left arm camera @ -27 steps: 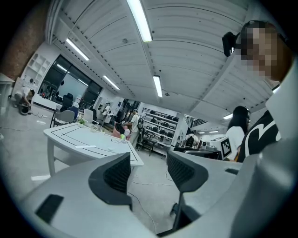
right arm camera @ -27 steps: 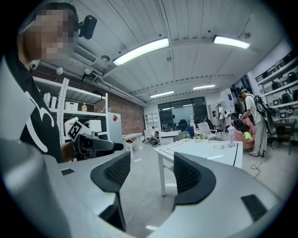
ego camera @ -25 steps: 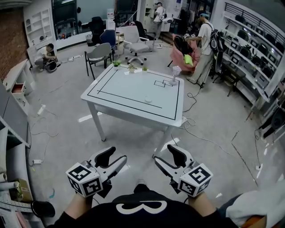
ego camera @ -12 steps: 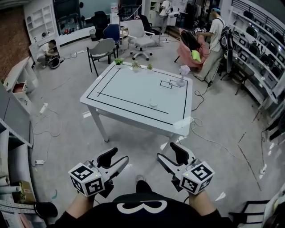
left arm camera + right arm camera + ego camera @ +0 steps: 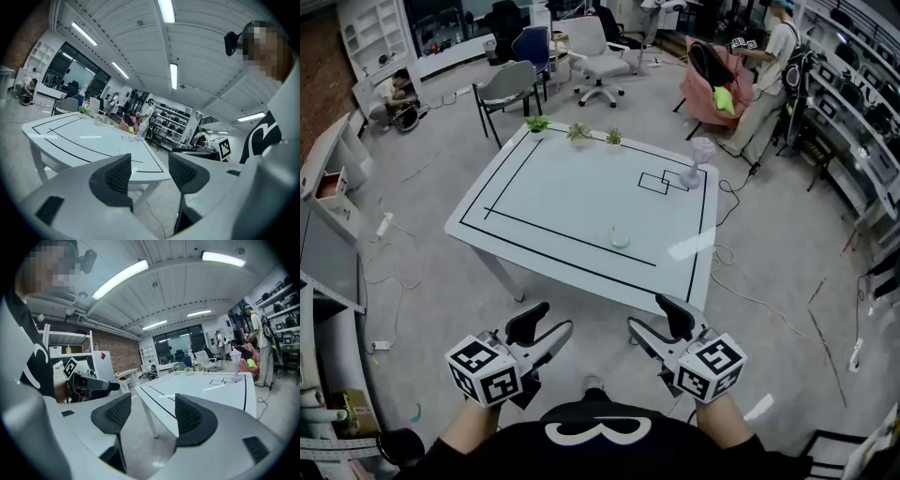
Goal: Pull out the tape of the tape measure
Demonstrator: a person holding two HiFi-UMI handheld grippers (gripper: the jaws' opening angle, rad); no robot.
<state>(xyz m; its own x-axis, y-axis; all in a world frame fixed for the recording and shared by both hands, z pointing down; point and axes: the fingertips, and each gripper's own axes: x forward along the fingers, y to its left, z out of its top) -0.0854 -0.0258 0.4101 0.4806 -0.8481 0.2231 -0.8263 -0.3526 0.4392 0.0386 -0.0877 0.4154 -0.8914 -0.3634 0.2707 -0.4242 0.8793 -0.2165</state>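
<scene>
A small round pale object, probably the tape measure (image 5: 621, 240), lies on the white table (image 5: 544, 202), near the front black line. It shows as a tiny speck (image 5: 120, 150) in the left gripper view. Both grippers hang low in front of my body, short of the table's near edge. My left gripper (image 5: 546, 326) is open with nothing between its jaws, and the left gripper view (image 5: 151, 169) confirms this. My right gripper (image 5: 654, 321) is also open and empty, its jaws (image 5: 147, 414) pointing at the table (image 5: 201, 390) from the side.
A small white lamp-shaped figure (image 5: 700, 159) stands at the table's far right beside a taped square. Three little plants (image 5: 577, 133) line the far edge. Chairs (image 5: 508, 89), a pink seat (image 5: 712, 80), a person (image 5: 773, 66) and shelves stand beyond. Cables (image 5: 750, 300) lie on the floor.
The table has come closer and lower in the head view as I walked toward it. Both grippers keep the same open pose in front of me.
</scene>
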